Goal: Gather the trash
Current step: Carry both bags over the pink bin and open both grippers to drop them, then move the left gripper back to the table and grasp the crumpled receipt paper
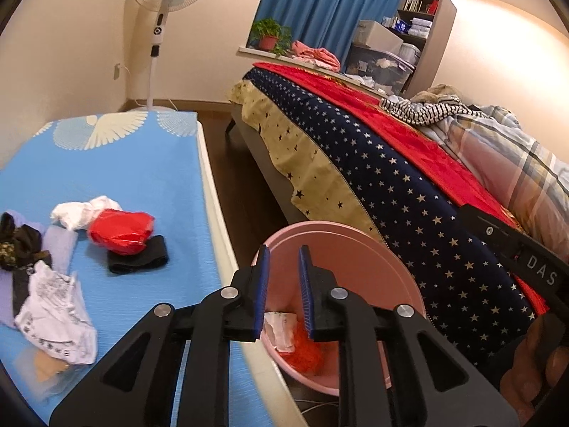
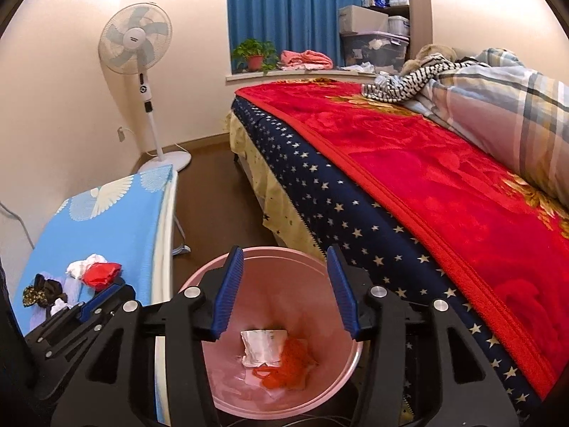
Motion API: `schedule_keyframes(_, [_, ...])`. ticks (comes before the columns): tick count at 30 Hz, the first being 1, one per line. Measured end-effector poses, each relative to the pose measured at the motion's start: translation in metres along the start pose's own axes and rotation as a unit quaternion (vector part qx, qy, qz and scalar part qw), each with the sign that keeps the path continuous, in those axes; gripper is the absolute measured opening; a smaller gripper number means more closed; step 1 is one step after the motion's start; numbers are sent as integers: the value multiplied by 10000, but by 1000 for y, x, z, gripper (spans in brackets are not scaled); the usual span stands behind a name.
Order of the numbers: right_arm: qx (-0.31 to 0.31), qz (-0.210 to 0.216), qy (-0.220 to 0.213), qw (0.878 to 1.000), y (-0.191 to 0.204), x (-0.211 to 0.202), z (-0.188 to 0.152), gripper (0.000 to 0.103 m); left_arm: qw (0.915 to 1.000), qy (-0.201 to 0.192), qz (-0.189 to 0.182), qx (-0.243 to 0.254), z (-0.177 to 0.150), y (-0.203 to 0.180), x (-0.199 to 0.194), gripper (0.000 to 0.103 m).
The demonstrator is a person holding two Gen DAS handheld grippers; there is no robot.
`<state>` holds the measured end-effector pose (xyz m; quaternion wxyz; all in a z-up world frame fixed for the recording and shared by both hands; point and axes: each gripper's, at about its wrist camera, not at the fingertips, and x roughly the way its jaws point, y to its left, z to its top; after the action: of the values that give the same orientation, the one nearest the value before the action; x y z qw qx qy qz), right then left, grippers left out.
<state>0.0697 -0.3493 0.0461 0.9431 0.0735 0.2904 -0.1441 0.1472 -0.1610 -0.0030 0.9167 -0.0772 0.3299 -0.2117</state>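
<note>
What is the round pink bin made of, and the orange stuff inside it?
The round pink bin looks like smooth plastic: its even-coloured wall has a soft sheen. The orange stuff looks like thin plastic mesh or loose fibre, tangled and stringy; too blurred to be sure.

Open right tongs [image 2: 286,290] above pink bin [image 2: 220,384], white wrapper [image 2: 262,348] inside

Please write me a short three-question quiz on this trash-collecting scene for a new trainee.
1. True or false: the pink bin is empty.
2. Which tongs stand wider apart: left tongs or right tongs?
3. Where does the crumpled printed paper lie: A) bed, B) blue table, C) floor?

Key: 1. False: white paper and an orange scrap lie inside. 2. Right. 3. B.
</note>
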Motion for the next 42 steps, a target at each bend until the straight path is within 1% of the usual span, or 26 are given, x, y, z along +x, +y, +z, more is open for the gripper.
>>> schedule_keyframes(5, [-170,194,-52,9997,19,-6,-3,50,9998,-155,118,-33,2,14,-21,17])
schedule_keyframes(12, [-392,636,-153,9971,57,-12,-8,49,9986,-337,380,-146,-2,44,-55,17])
schedule_keyframes(17, [-518,994,-200,9935,86,-11,-14,49,9967,-421,666,-210,-8,69,-82,17])
schedule_keyframes(21, [-575,1270,-146,9901,106,-6,-20,49,9944,-455,912,-270,-13,86,-103,17])
schedule_keyframes(25, [-605,1563,-40,9859,125,2,-28,49,9906,-490,1170,-520,-21,108,-117,17])
schedule_keyframes(29, [-605,1767,46,9824,138,11,-33,49,9868,-399,1361,-786,-29,130,-113,17])
schedule_keyframes(31, [-561,1839,95,9813,144,16,-36,49,9848,-361,1359,-1015,-32,139,-108,17])
schedule_keyframes(32, [-539,1868,106,9809,146,19,-37,49,9836,-343,1375,-1115,-34,143,-105,23])
schedule_keyframes(33, [-527,1890,115,9805,148,22,-38,49,9821,-329,1427,-1185,-36,145,-101,35])
schedule_keyframes(35, [-506,1906,155,9802,151,29,-40,49,9787,-284,1519,-1353,-39,152,-92,41])
schedule_keyframes(42, [-431,2003,506,9775,163,64,-47,49,9743,-143,1566,-1610,-45,164,-73,41])
